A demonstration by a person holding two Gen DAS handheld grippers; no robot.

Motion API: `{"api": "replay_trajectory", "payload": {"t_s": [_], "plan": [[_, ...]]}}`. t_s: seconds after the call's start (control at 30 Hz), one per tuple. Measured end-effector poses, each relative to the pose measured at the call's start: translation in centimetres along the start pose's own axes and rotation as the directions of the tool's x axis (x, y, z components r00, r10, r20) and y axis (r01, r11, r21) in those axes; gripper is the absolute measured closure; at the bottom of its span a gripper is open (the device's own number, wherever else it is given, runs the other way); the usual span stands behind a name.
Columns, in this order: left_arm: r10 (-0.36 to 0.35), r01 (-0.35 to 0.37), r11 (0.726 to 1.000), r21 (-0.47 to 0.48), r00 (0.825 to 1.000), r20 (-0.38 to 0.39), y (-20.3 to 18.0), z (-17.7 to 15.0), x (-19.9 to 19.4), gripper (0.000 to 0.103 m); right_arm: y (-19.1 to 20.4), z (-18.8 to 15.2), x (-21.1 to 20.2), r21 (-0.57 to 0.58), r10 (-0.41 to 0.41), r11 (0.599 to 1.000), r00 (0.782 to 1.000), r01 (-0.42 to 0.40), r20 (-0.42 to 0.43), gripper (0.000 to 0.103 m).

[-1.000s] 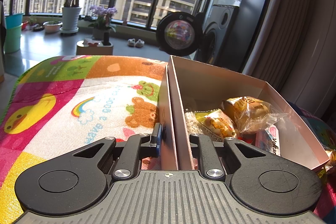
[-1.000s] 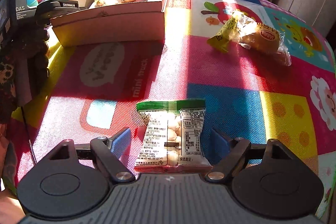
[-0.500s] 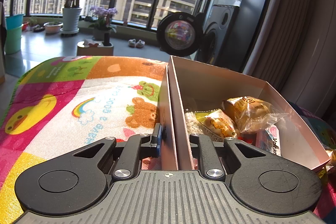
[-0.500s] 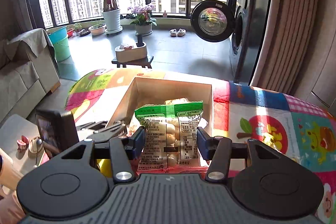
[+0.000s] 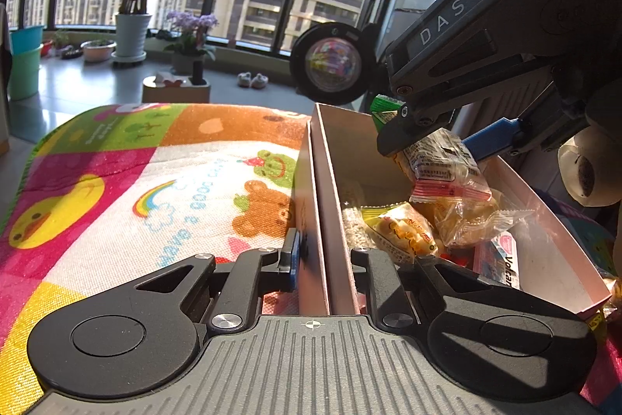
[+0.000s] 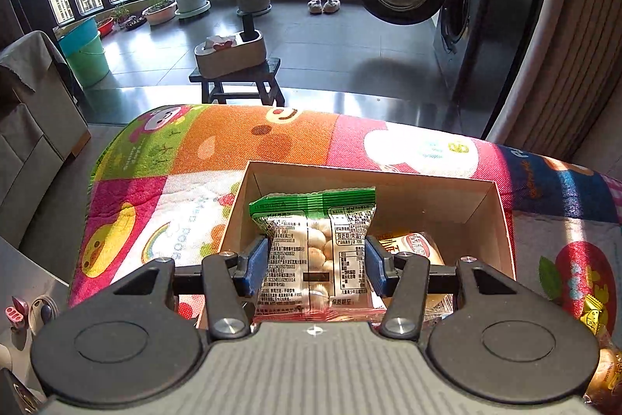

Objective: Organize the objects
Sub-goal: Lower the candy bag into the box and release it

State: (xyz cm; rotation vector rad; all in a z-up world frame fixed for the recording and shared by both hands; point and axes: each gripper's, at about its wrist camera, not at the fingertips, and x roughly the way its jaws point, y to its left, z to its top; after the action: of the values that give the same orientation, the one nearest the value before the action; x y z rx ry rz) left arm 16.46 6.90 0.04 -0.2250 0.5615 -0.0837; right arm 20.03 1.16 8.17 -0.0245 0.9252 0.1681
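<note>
1. Packet of white candies (image 6: 315, 251) is pinched between the right gripper (image 6: 315, 269) fingers and held over the cardboard box (image 6: 392, 181), not yet released.
2. Box wall (image 5: 324, 220) is clamped by the left gripper (image 5: 324, 255), fingers narrow.
3. Several snacks (image 5: 404, 234) are already boxed.
4. One yellow packet (image 6: 591, 314) is left on the mat at 4 o'clock.

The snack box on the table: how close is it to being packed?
Several wrapped snacks already lie in the cardboard box. The right gripper holds a green-topped packet over it, not yet released; the left gripper clamps the box wall. More snacks wait outside.
</note>
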Motion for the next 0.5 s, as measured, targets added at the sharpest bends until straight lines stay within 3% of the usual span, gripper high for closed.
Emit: {"api": "replay_trajectory", "payload": {"t_s": [0.07, 0.13, 0.2, 0.37, 0.5], "plan": [[0.0, 0.0, 1.0, 0.0, 1.0, 0.0, 0.0, 0.0, 0.0, 0.086, -0.3, 0.3, 0.5, 0.023, 0.011, 1.0, 1.0, -0.011, -0.004, 0.049], [-0.001, 0.001, 1.0, -0.001, 1.0, 0.0, 0.1, 0.0, 0.0, 0.086, -0.8, 0.3, 0.1, 0.037, 0.016, 0.999, 1.0, -0.016, 0.009, 0.036], [0.0, 0.0, 1.0, 0.0, 1.0, 0.0, 0.1, 0.0, 0.0, 0.086, -1.5, 0.1, -0.8, 0.045, 0.015, 0.999, 1.0, -0.016, 0.027, 0.031], [0.0, 0.0, 1.0, -0.001, 1.0, 0.0, 0.1, 0.0, 0.0, 0.086, -4.4, -1.9, -4.6, 0.038, -0.022, 0.999, 0.997, 0.019, 0.077, 0.027], [0.0, 0.0, 1.0, 0.0, 1.0, 0.0, 0.1, 0.0, 0.0, 0.086, -7.7, -5.1, -8.3, 0.032, -0.111, 0.994, 0.983, 0.108, 0.149, 0.024]]}}
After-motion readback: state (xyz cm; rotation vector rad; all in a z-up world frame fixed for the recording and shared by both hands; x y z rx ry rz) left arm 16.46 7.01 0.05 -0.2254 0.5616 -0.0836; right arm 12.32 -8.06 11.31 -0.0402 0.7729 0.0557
